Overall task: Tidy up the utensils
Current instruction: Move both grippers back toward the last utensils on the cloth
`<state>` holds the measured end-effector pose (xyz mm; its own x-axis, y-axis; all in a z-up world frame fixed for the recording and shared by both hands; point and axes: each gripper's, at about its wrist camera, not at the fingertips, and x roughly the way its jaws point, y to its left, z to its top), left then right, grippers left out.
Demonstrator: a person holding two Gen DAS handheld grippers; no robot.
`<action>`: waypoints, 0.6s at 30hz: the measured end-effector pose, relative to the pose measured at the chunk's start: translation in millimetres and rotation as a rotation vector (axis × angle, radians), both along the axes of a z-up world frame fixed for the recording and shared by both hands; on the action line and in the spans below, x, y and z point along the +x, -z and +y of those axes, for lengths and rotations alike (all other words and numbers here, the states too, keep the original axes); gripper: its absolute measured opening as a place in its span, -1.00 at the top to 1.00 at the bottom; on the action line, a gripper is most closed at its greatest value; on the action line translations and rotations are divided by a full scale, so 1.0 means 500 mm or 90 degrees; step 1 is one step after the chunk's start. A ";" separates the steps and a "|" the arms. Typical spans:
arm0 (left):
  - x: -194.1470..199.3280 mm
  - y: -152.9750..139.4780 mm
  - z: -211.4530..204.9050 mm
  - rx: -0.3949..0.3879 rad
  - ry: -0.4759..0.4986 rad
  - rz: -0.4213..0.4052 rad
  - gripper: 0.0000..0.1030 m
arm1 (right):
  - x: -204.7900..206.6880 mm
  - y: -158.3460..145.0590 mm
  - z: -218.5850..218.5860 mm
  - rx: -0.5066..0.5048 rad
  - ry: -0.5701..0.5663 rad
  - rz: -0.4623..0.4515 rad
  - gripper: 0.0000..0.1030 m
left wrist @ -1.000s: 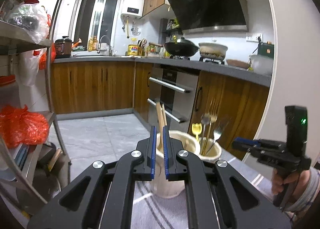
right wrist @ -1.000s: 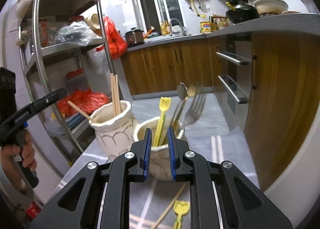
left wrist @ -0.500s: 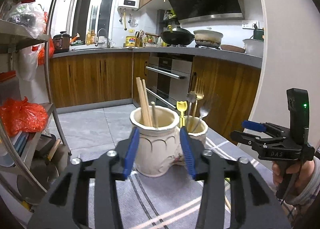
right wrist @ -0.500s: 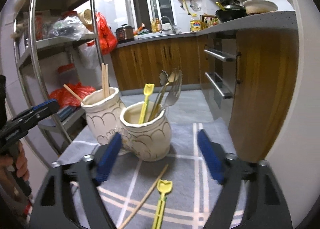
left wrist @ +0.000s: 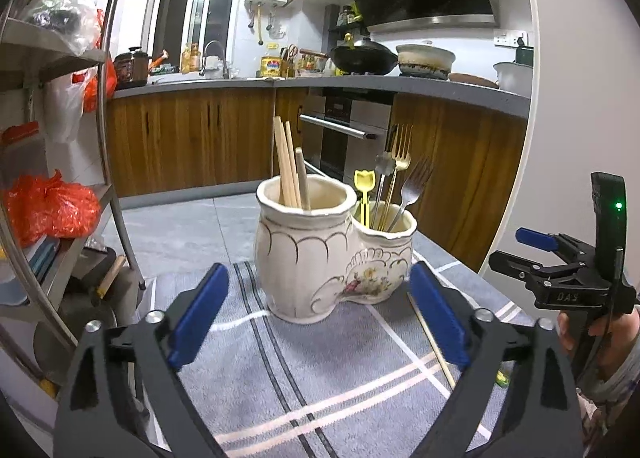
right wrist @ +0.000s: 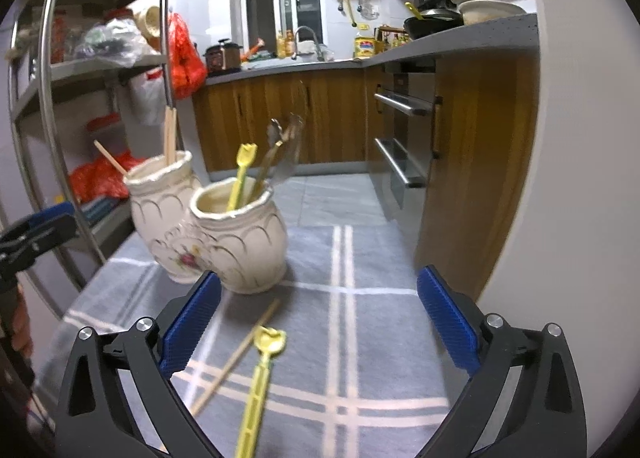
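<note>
Utensils are split between your ceramic double holder [left wrist: 332, 254] and the grey striped cloth [left wrist: 312, 370] that covers the bench. The holder stands upright on the cloth, near its far edge, with 2 joined cups. In the left wrist view, its taller left cup holds wooden chopsticks [left wrist: 289, 164] leaning a little to the left, and its lower right cup holds a yellow plastic fork [left wrist: 364, 194], a gold fork [left wrist: 400, 154] and a silver fork [left wrist: 414, 188], all handle down. Loose on the cloth in front of the holder, in the right wrist view, lie 1 wooden chopstick [right wrist: 236, 356] and a second yellow fork [right wrist: 260, 382]; the 2 lie close together, with the chopstick to the left. Your left tongs [left wrist: 318, 320] are spreading wide, their blue pads either side of the holder's base as seen from that wrist but not touching it, and nothing is gripped. Your right tongs [right wrist: 318, 324] are also spreading wide above the cloth; the loose chopstick and the head of the loose yellow fork lie in the gap between the pads, untouched. In the left wrist view your right hand [left wrist: 592, 334] grips the handle of the right tongs at the right edge. A metal shelf rack [right wrist: 52, 106] with bags stands to the left of the bench.
</note>
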<state>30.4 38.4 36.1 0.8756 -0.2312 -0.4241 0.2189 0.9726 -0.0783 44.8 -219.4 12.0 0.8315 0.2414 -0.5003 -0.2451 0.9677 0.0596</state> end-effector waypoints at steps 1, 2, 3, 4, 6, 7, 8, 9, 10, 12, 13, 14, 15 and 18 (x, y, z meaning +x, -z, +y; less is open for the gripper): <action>-0.001 0.004 -0.003 0.000 0.001 0.004 -0.85 | 0.001 0.004 -0.003 -0.007 -0.001 0.010 -0.90; -0.002 0.008 -0.008 0.002 0.002 0.009 -0.89 | 0.002 0.009 -0.006 -0.012 0.000 0.019 -0.90; -0.002 0.012 -0.011 0.006 0.002 0.012 -0.89 | 0.001 0.013 -0.008 -0.014 0.001 0.026 -0.90; -0.003 0.015 -0.016 0.012 0.004 0.015 -0.89 | 0.002 0.019 -0.011 -0.014 0.000 0.036 -0.90; -0.003 0.023 -0.027 0.031 0.007 0.022 -0.89 | 0.002 0.028 -0.015 -0.015 -0.003 0.054 -0.90; -0.003 0.026 -0.033 0.040 0.008 0.025 -0.89 | -0.001 0.033 -0.013 -0.016 -0.005 0.059 -0.90; -0.004 0.031 -0.037 0.049 0.010 0.027 -0.89 | -0.004 0.038 -0.010 -0.020 -0.008 0.066 -0.90; -0.005 0.036 -0.041 0.059 0.013 0.031 -0.89 | -0.004 0.042 -0.007 -0.023 -0.011 0.073 -0.90; -0.005 0.040 -0.044 0.063 0.015 0.034 -0.89 | -0.005 0.049 -0.003 -0.029 -0.018 0.084 -0.90; -0.005 0.048 -0.047 0.067 0.020 0.042 -0.89 | -0.006 0.058 0.006 -0.038 -0.027 0.099 -0.90; -0.005 0.050 -0.048 0.067 0.022 0.045 -0.89 | -0.007 0.065 0.012 -0.043 -0.032 0.109 -0.90; -0.005 0.054 -0.049 0.067 0.023 0.049 -0.89 | -0.009 0.069 0.015 -0.046 -0.035 0.114 -0.90; -0.005 0.059 -0.049 0.067 0.024 0.054 -0.89 | -0.010 0.073 0.019 -0.050 -0.037 0.119 -0.90; -0.002 0.072 -0.051 0.070 0.027 0.070 -0.89 | -0.007 0.085 0.032 -0.063 -0.041 0.137 -0.90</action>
